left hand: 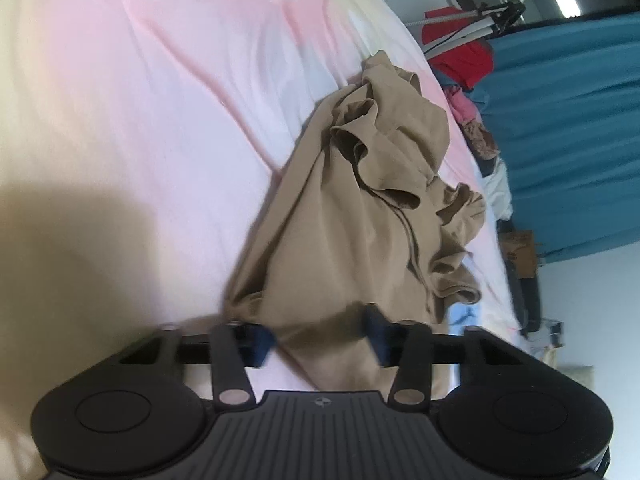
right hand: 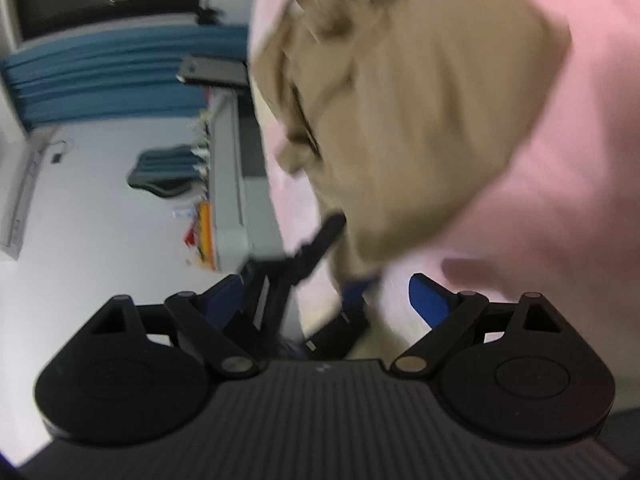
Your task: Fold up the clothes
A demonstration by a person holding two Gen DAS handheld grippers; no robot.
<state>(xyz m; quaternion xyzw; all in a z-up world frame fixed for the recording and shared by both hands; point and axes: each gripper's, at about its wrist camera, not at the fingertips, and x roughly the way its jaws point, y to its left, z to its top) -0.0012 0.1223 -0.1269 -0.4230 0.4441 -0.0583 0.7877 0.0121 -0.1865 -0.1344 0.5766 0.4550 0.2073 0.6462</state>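
Note:
A tan garment (left hand: 372, 200) lies crumpled on a pink bed sheet (left hand: 160, 100). My left gripper (left hand: 320, 332) is open with its blue fingertips (left hand: 262, 340) on either side of the garment's near end; the cloth runs between them. In the blurred right wrist view the same tan garment (right hand: 420, 120) lies ahead on the pink sheet (right hand: 580, 220). My right gripper (right hand: 328, 296) is open and wide, with its blue fingertips (right hand: 428, 300) short of the garment. The left gripper (right hand: 316, 248) shows there as a dark shape at the garment's near end.
A blue curtain (left hand: 568, 140) hangs beyond the bed's right edge, with red cloth (left hand: 460, 52) and a stand beside it. In the right wrist view, a grey cabinet (right hand: 232, 184) and white floor (right hand: 100, 220) lie left of the bed edge.

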